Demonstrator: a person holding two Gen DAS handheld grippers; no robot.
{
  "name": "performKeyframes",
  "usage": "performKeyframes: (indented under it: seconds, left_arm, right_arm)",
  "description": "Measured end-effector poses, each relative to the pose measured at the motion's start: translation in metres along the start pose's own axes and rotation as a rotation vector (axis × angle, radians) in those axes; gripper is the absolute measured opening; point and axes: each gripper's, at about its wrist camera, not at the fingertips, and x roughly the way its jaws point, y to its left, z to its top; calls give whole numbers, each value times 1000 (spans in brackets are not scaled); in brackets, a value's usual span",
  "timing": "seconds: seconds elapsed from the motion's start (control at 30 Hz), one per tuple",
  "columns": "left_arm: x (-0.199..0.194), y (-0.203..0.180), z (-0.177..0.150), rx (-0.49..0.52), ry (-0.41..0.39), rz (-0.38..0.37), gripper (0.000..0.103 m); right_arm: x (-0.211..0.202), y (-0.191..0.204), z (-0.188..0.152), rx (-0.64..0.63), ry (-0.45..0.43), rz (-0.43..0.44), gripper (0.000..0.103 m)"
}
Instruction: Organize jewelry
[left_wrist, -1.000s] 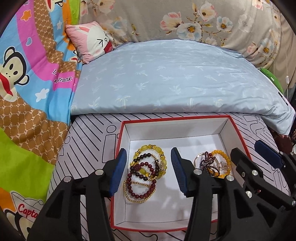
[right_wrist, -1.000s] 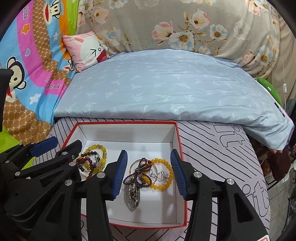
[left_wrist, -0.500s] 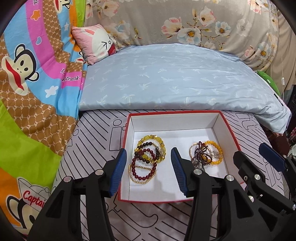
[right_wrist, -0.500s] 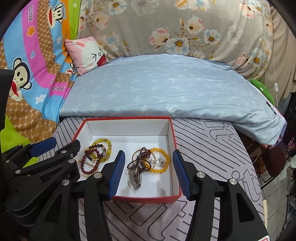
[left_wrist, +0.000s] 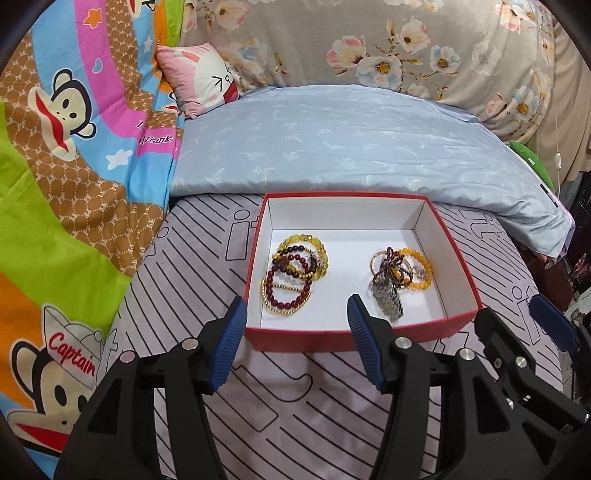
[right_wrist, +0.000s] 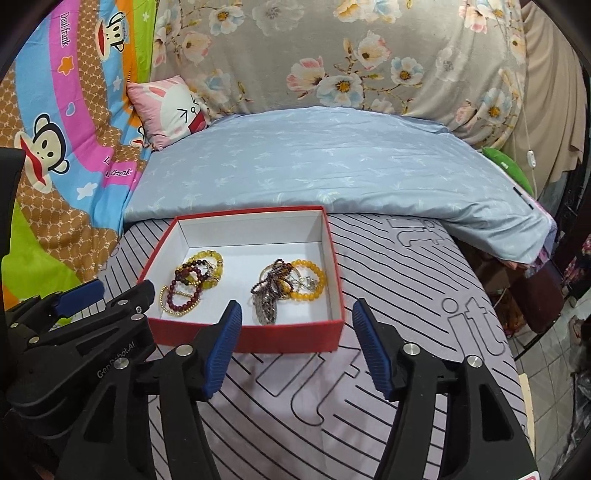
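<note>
2 hand-held grippers, left and right, side by side over the striped bed sheet, pointed down at a red box; jaws of both apart and opening, nothing between them. Inside the box, 2 heaps: beaded bracelets at left, tangled bracelets and a metal piece at right. Beyond, a blue pillow.

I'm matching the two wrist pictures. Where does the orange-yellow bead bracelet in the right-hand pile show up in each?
Left wrist view: orange-yellow bead bracelet lies right of centre, near the red box's right wall.
Right wrist view: the bracelet lies at centre, again by the box's right wall.
Shared landmark: the pink rabbit cushion, upper left in both.
</note>
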Motion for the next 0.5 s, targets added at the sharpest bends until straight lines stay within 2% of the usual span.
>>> performKeyframes:
  seconds: [0.17,0.37,0.5]
  left_arm:
    - [-8,-1,-13,-3,-1,9,63]
    - [-14,-3,-28,16,4,16,64]
    - [-16,-2,-37,10,13,24,68]
  right_arm:
    - [-9,-7,-13,21,8,5,65]
    - [-16,-8,-28,11,15,-11,65]
    - [-19,-8,-36,9,23,-11,66]
